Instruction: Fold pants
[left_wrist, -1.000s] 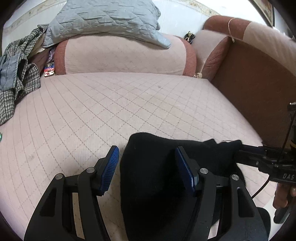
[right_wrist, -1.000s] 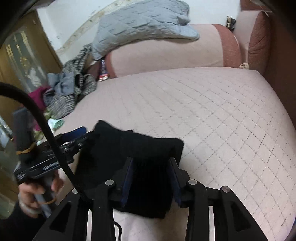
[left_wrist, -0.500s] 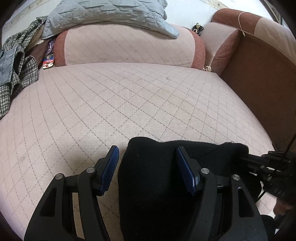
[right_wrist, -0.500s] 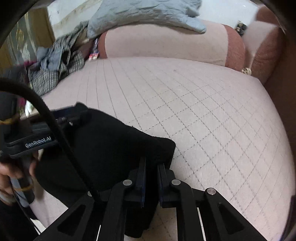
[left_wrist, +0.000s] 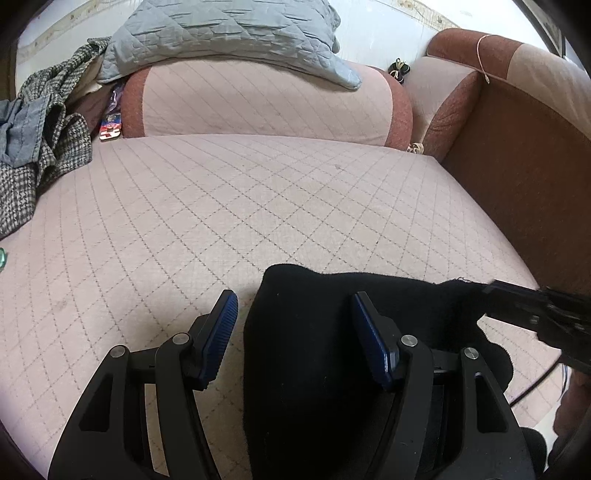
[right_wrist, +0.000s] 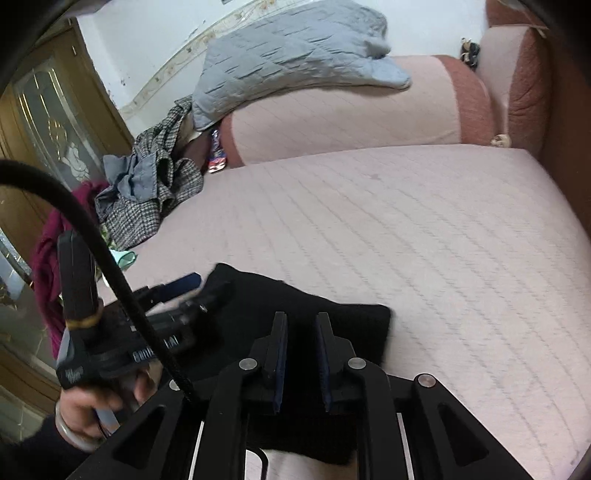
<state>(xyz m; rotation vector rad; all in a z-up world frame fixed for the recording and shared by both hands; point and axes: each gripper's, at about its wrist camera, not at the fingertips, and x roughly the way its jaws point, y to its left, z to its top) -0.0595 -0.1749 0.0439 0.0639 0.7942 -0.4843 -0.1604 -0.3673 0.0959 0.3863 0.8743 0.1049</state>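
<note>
Black fabric fills the near ground: the pants are gathered into a thick folded bundle at the front edge of the sofa seat. The left gripper is held over the bundle's left edge with its jaws wide apart, one blue pad off the cloth and the other above it, nothing pinched. In the right wrist view, the right gripper is seen with its jaws partly closed on either side of a ridge of the bundle; whether cloth is actually clamped cannot be told. A late step seems to be in hand, with the bundle being squared. Next, an edge would likely need to be pinched by both grippers and carried forward over the seat, kept level so the layers are not spilled. Farther back lie a checked jacket and a grey quilted pillow on the backrest.
</note>
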